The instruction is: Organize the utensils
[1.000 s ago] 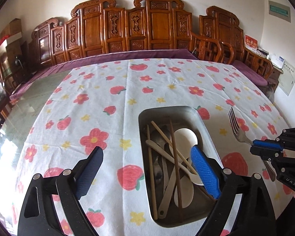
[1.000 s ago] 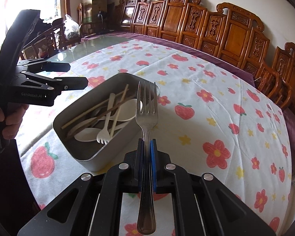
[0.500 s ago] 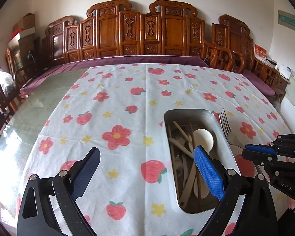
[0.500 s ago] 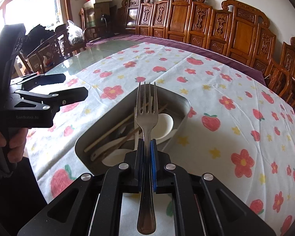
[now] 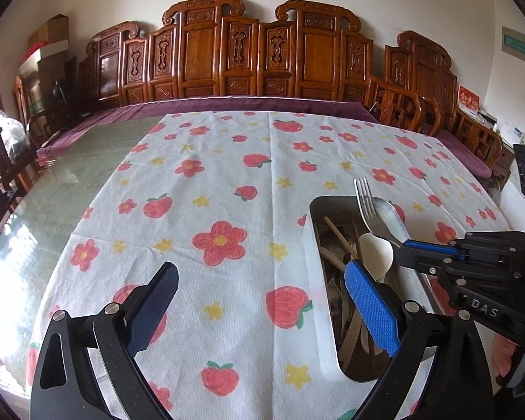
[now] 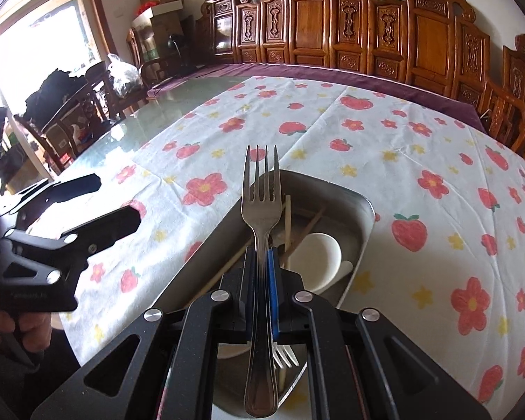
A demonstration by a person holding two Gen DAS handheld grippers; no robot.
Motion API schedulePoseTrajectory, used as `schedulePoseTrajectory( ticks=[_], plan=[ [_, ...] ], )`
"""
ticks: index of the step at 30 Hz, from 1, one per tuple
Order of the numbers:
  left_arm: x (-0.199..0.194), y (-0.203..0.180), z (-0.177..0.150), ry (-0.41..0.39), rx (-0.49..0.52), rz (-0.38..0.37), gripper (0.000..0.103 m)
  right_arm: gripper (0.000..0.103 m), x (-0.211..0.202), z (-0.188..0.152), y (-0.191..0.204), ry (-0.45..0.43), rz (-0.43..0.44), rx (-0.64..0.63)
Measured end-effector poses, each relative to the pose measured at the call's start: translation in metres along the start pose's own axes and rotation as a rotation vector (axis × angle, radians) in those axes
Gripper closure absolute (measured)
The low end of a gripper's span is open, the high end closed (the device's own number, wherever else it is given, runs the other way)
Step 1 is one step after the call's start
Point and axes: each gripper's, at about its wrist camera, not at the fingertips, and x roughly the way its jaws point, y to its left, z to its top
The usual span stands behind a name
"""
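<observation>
A white cloth (image 5: 248, 182) printed with red flowers, red strawberries and yellow stars covers the desk, a grey metal tray (image 6: 350, 206) holds a white spoon (image 6: 318, 255), and a silver fork (image 6: 260, 217) sits between blue pads (image 6: 273, 280).

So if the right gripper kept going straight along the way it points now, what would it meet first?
Probably the metal tray: the right gripper, shut on the fork, points over it, tines leading toward the far rim. If high enough, it clears onto the tablecloth; depth is unclear.
</observation>
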Motion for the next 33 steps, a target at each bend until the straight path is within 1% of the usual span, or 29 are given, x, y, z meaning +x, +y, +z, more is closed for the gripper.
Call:
schedulePoseTrajectory(
  ticks=[5, 10, 14, 17, 19, 23, 28, 33],
  plan=[
    [0.001, 0.001, -0.001, 0.006, -0.001, 0.0, 0.011, 0.095, 0.024, 0.002, 0.001, 0.021, -0.041, 0.016],
    [0.002, 0.001, -0.001, 0.01, 0.0, -0.001, 0.011, 0.095, 0.041, -0.003, 0.0, 0.046, -0.078, 0.031],
    [0.004, 0.0, -0.001, 0.012, 0.001, 0.0, 0.011, 0.095, 0.048, -0.008, -0.001, 0.063, -0.087, 0.038],
    [0.004, 0.0, -0.002, 0.011, 0.004, 0.0, 0.011, 0.094, 0.048, -0.01, -0.006, 0.064, -0.075, 0.062],
    [0.005, -0.001, -0.002, 0.011, 0.005, 0.001, 0.011, 0.093, 0.042, -0.009, -0.009, 0.043, -0.061, 0.075],
    [0.005, -0.003, -0.003, 0.011, 0.007, 0.003, 0.011, 0.093, 0.029, -0.006, -0.004, 0.009, -0.062, 0.045],
    [-0.004, -0.007, -0.002, -0.003, 0.005, 0.013, 0.011, 0.093, 0.0, -0.013, -0.006, -0.029, -0.097, 0.029],
    [-0.021, -0.021, -0.003, -0.015, 0.017, 0.011, 0.011, 0.093, -0.04, -0.03, -0.011, -0.069, -0.139, 0.032]
  ],
)
